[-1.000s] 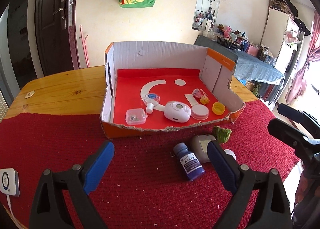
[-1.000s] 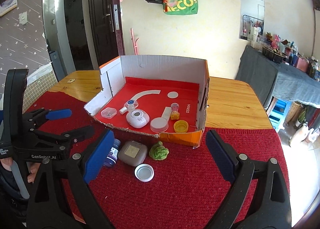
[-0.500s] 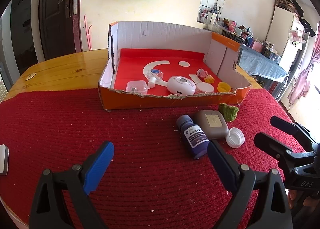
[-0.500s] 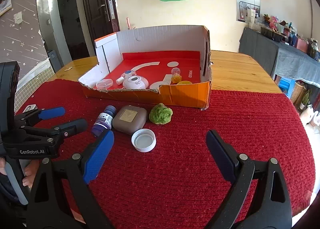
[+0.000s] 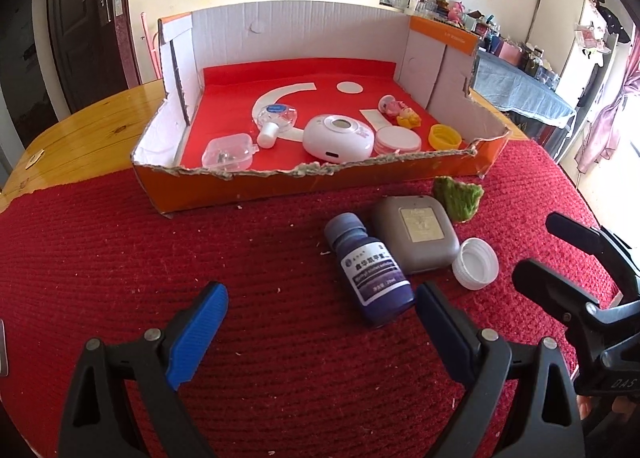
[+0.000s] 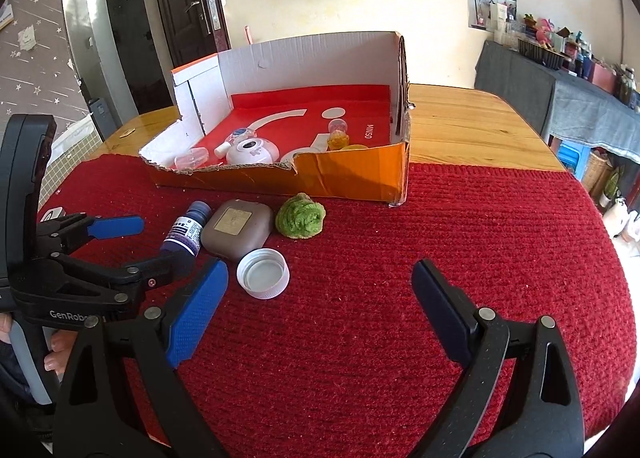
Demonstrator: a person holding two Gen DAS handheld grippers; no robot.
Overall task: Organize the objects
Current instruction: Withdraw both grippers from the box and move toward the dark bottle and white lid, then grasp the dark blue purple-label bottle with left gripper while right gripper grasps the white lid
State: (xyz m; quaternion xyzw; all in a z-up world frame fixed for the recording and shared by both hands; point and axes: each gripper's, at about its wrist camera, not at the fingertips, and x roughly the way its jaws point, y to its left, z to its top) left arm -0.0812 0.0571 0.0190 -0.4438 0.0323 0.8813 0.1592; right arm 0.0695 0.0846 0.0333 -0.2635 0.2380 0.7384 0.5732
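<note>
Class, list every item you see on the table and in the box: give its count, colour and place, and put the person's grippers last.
Cardboard box: 1, orange outside, red floor, on table.
Round device: 1, white, in box.
Clear case: 1, transparent, in box.
Yellow cap: 1, in box.
Bottle: 1, dark blue, lying on red mat.
Brown case: 1, beside bottle.
Green lump: 1, before box.
White cap: 1, on mat.
Left gripper: open.
Right gripper: open.

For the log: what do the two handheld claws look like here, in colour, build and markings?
Both match: the left claw and right claw have black plastic frames with silver rivets and ribbed blue pads on the fingers. The left body reads "GenRobo" in white; the right body shows "DAS". No cables or sleeves visible.
</note>
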